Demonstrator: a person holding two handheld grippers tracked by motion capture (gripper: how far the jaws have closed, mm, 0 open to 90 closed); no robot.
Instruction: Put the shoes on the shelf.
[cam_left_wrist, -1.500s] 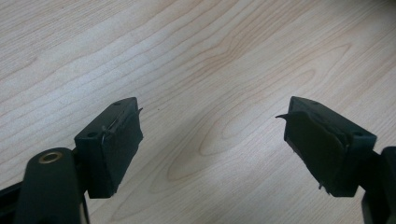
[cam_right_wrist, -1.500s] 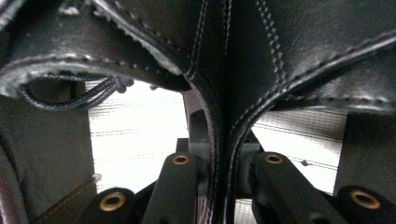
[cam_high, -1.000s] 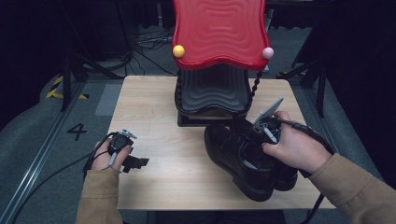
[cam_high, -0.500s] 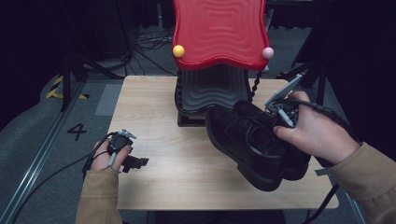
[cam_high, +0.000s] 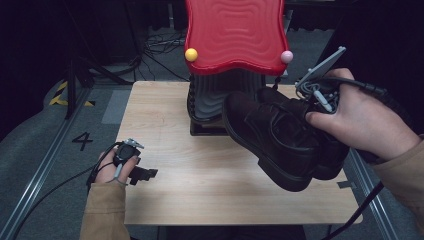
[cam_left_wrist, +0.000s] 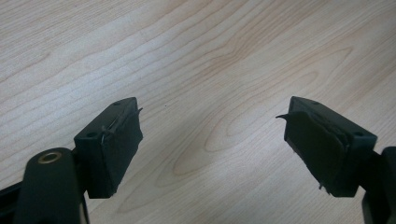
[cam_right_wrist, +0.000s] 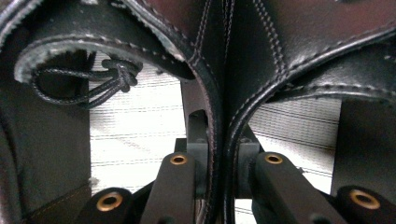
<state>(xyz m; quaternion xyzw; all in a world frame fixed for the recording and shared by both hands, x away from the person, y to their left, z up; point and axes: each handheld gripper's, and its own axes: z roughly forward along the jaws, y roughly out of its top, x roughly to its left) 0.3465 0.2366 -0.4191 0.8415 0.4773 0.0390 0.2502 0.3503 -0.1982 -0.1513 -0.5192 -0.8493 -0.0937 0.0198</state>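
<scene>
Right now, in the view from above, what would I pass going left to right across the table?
Left gripper in the person's left hand → bare wooden table → pair of black shoes → right hand.

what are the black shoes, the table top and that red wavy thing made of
Black shoes: probably leather, smooth with a dull sheen; the right gripper view shows stitched seams and a raw cut edge at the collar.
Table top: light wood or wood-look laminate, matt; grain lines and knots show in the left gripper view.
Red wavy thing: likely moulded plastic, glossy, with rippled ridges.
</scene>
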